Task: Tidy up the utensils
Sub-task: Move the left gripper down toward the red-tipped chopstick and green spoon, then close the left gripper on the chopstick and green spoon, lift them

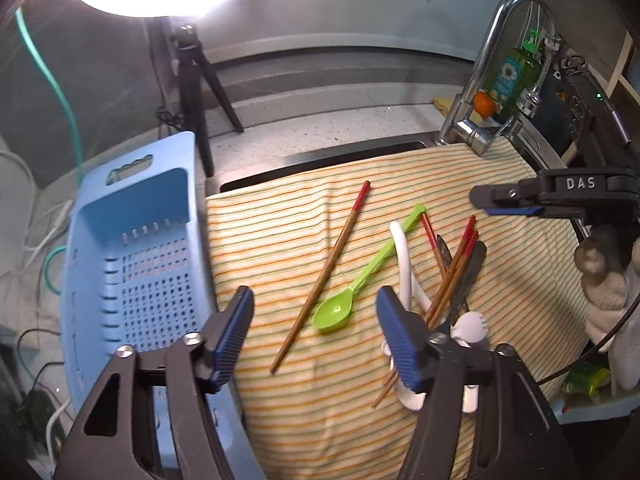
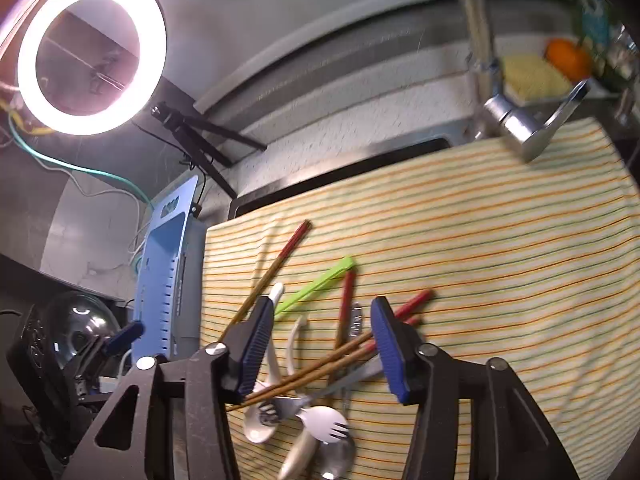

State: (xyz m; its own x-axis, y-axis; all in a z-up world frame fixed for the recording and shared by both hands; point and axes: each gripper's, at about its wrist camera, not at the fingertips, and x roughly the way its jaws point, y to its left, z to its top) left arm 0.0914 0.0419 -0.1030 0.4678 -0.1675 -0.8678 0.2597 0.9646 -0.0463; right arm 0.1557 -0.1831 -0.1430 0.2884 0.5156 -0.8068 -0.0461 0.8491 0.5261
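A pile of utensils lies on a striped cloth (image 1: 520, 288): a green plastic spoon (image 1: 360, 280), a lone red-tipped chopstick (image 1: 324, 276), more red-tipped chopsticks (image 1: 452, 276), a white spoon (image 1: 404, 260), a white spork (image 1: 472, 324) and metal cutlery. My left gripper (image 1: 316, 320) is open and empty, above the green spoon and lone chopstick. My right gripper (image 2: 320, 344) is open and empty, over the chopsticks (image 2: 352, 348), white spork (image 2: 328, 424) and white spoon (image 2: 272, 364); it also shows in the left wrist view (image 1: 508, 200). A blue slotted basket (image 1: 136, 264) stands left of the cloth.
A ring light (image 2: 92, 52) on a black tripod (image 1: 200, 92) stands behind the basket. A chrome faucet (image 1: 480, 80) rises at the back right, with a green soap bottle (image 1: 516, 76) and an orange (image 1: 484, 104). The sink edge (image 1: 320, 160) shows behind the cloth.
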